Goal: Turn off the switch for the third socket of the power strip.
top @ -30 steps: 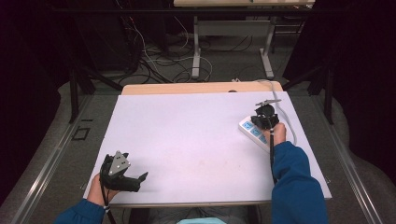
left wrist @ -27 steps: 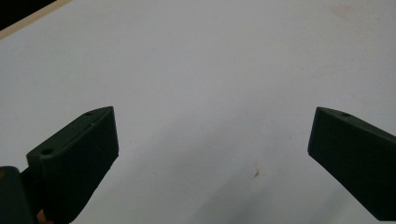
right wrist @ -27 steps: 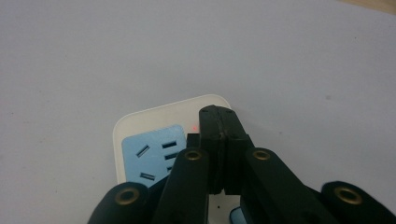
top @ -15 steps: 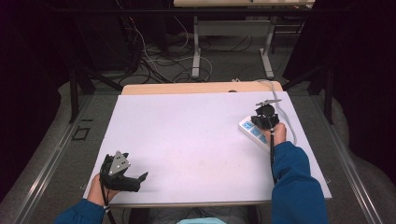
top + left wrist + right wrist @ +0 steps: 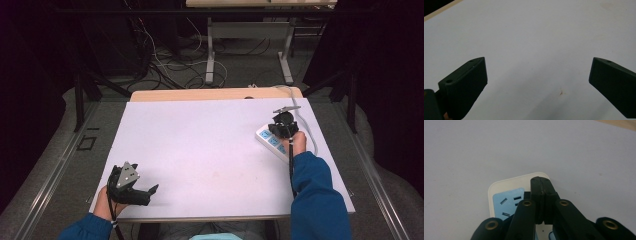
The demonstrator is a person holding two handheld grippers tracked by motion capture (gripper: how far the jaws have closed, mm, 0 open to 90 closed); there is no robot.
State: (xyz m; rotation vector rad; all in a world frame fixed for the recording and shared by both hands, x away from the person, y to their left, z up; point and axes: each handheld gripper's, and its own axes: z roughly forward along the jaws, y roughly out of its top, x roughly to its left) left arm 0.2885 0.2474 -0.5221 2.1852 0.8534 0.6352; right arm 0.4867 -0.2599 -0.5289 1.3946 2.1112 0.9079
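Pressing the closed right claw (image 5: 541, 195) down over a white power strip (image 5: 506, 185) at the right side of the worktop (image 5: 210, 145).

Jaws on that claw are squeezed flat together with nothing between them, tips sitting over the strip's end next to a light blue socket panel (image 5: 507, 201); can't tell if they actually touch it. From the high view, the right claw (image 5: 283, 125) is over the power strip (image 5: 265, 136), which lies at an angle near the right edge. Left claw (image 5: 536, 82) is wide open and empty, hovering over bare white worktop near the front left corner, well apart from the strip.
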